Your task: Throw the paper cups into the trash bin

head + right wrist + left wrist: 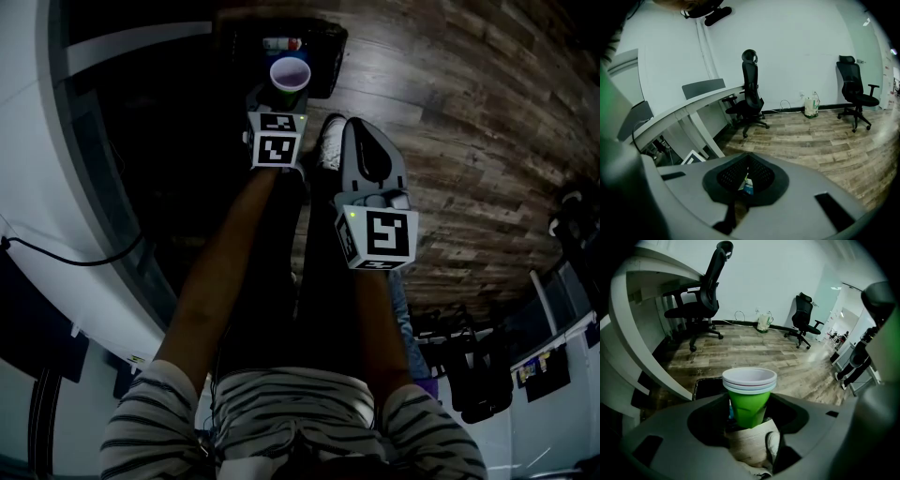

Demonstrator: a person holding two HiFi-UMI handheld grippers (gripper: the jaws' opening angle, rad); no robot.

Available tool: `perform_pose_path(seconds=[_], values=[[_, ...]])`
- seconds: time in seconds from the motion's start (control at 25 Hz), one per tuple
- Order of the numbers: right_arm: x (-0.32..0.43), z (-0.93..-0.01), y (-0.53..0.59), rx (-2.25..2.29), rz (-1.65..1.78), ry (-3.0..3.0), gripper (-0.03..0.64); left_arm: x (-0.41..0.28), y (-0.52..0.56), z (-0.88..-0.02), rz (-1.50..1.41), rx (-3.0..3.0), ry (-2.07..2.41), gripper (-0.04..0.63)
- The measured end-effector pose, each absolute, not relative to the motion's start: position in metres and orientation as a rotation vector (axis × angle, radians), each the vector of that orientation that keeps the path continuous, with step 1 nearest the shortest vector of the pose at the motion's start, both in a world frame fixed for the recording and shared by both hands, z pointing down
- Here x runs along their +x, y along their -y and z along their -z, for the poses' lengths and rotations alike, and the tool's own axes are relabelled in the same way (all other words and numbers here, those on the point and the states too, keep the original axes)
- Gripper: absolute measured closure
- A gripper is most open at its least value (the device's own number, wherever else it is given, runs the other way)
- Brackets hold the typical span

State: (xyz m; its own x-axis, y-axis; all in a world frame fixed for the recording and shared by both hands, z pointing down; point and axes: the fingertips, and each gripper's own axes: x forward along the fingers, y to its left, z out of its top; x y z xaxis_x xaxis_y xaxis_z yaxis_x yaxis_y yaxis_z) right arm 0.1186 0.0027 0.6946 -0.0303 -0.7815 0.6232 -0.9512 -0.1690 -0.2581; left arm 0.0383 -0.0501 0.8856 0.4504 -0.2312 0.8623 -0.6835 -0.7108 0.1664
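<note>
A stack of paper cups [291, 73], green outside with white rims, hangs over the black trash bin [330, 66]. My left gripper [281, 96] is shut on the stack, one jaw on each side of its green wall. In the left gripper view the paper cups [750, 380] stand upright between the jaws, with the trash bin [705, 386] dark behind and below them. My right gripper [362, 127] is to the right of the bin, above the floor, shut and empty. In the right gripper view its pads [757, 176] meet, and only a sliver of rubbish shows through.
A curved white desk [37, 141] runs along the left. The person's white shoe [330, 141] stands on the wood floor just before the bin. Black office chairs [701, 296] [804, 317] and a white bag [764, 323] stand farther off by the wall.
</note>
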Motion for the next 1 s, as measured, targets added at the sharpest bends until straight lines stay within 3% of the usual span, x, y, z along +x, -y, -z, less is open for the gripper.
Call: perform_pose_path(seconds=[1.0], values=[[0.114, -0.711, -0.006, 1.959, -1.035, 1.826, 0.607, 0.045, 0.057, -0.961, -1.186, 1.914, 0.69, 0.319]])
